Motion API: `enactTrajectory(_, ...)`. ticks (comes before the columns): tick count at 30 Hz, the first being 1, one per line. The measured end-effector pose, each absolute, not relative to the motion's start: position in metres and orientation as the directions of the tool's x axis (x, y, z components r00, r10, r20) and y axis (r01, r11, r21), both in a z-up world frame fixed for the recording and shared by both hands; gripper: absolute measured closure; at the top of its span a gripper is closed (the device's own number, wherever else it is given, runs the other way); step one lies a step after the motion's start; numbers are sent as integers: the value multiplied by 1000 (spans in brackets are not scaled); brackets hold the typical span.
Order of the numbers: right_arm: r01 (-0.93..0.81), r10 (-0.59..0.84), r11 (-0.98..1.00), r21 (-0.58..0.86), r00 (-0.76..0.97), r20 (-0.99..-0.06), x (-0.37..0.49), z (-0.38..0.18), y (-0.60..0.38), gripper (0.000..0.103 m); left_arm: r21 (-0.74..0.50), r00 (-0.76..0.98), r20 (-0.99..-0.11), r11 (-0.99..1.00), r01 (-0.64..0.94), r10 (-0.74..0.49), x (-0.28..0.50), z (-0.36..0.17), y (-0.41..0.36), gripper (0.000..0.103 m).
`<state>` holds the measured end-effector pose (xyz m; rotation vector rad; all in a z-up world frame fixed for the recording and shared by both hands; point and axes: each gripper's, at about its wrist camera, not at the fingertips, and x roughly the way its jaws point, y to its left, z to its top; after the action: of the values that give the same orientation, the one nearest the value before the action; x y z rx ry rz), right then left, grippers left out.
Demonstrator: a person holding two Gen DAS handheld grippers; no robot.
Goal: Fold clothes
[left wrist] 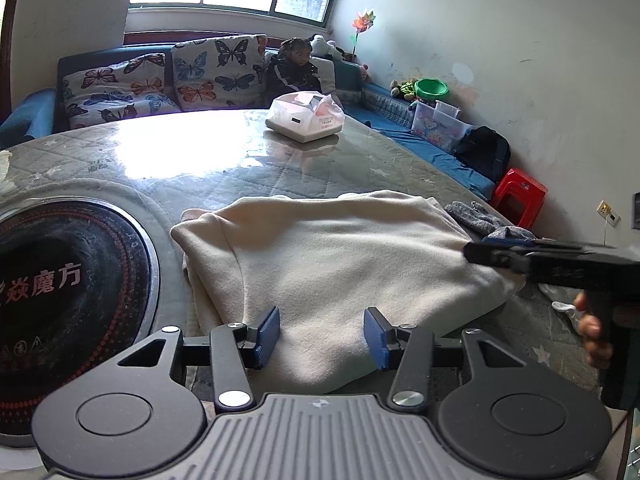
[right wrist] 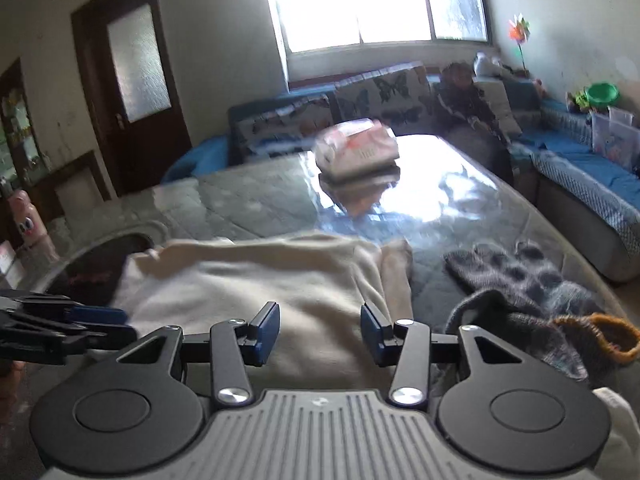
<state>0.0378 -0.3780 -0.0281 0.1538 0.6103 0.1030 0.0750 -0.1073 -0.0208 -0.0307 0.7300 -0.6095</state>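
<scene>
Nearby, "魔方" on the cooktop point(left wrist: 60, 300); left tongs point(left wrist: 320, 334) and right tongs point(right wrist: 320, 332) wide apart, empty, over cream garment point(left wrist: 340, 256).

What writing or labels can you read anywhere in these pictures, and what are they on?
"魔方", in pale pink characters on the round black cooktop set into the table; the characters before them are cut off and unclear.
Small warning symbols near the cooktop's lower edge: too small to read.
Print on the white plastic bag at the table's far end: dark label and red lines, too small and blurred to read.
The cream garment shows no writing.
</scene>
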Motion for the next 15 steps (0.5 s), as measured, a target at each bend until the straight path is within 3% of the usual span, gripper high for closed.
enactTrajectory(7,-80,122,992,101,830,-545,38,-21,-366,63,-224,582,-617,827,516,-530,74,-21,-109,50)
enactTrajectory(15,-149,109,989,-20,802,-587,39,-35,-342,63,-213,584,-621,829,517,-523,73,-20,-111,49)
